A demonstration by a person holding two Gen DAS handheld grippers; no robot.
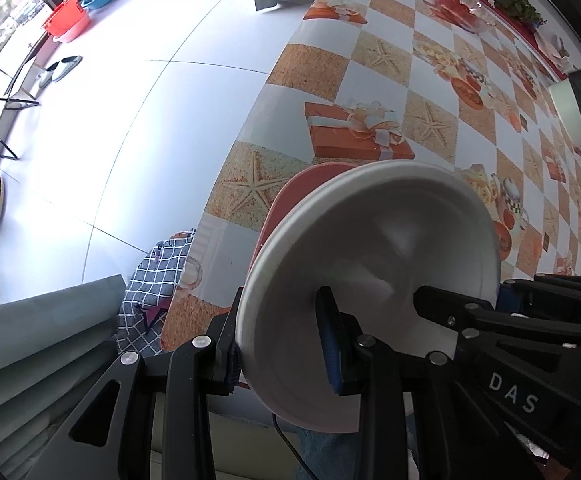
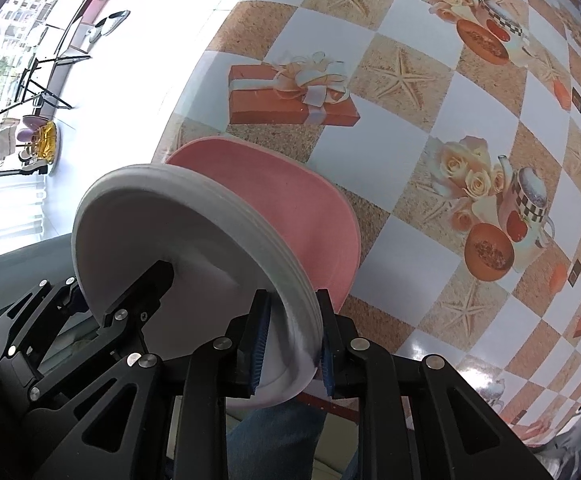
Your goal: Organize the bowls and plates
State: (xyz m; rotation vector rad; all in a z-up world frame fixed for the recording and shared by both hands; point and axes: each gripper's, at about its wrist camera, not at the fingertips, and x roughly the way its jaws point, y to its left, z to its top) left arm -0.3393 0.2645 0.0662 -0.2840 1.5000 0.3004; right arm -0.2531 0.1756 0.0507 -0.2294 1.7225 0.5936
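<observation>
A round white bowl (image 1: 370, 280) is clamped at opposite rims by the left gripper (image 1: 286, 356) and right gripper (image 2: 292, 344), above a pink plate (image 2: 290, 208). Stacking is in hand; a level lowering is judged necessary.

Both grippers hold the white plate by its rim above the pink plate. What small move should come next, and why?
Probably lower the round white plate a little further onto the flat pink plate. The left gripper and right gripper both have their jaws clamped on its rim, and it hangs tilted just over the pink one near the edge of the checked tablecloth.
</observation>
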